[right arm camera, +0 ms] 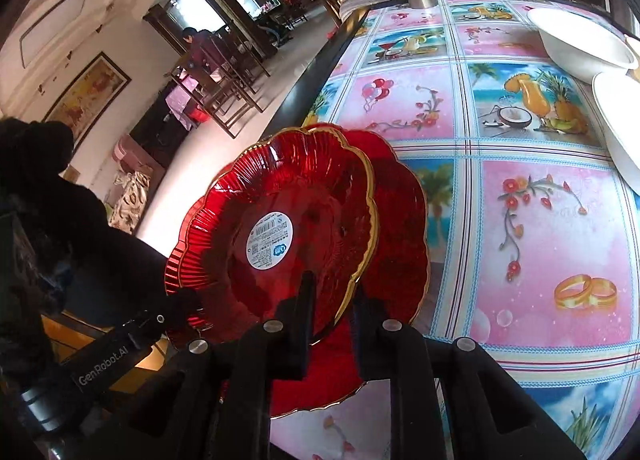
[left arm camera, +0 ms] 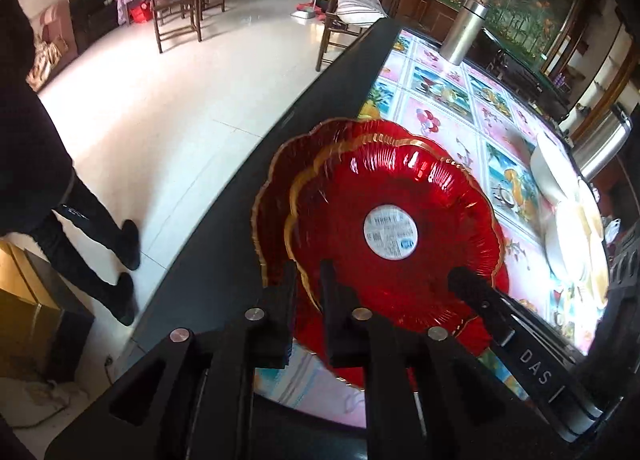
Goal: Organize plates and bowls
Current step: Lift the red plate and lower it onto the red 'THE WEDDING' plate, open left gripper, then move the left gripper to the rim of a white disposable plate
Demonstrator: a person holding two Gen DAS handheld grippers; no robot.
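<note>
The left gripper (left arm camera: 308,280) and right gripper (right arm camera: 332,300), jaws nearly closed, each pinched the top red plate's (left arm camera: 394,236) rim above the lower plate (left arm camera: 276,180); seemingly glass: stiff, slick, breakable.

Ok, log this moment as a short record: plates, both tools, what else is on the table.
top plate: red glass plate, gold rim, round white sticker at its centre, tilted above a second one
lower plate: matching red plate lying under it on the table
left tool: fingers straddle the top plate's near rim
right tool: fingers straddle the same plate's rim on the other side
table: patterned pink cloth, dark edge
other items: white bowls at the far right, steel flask at the far end
</note>
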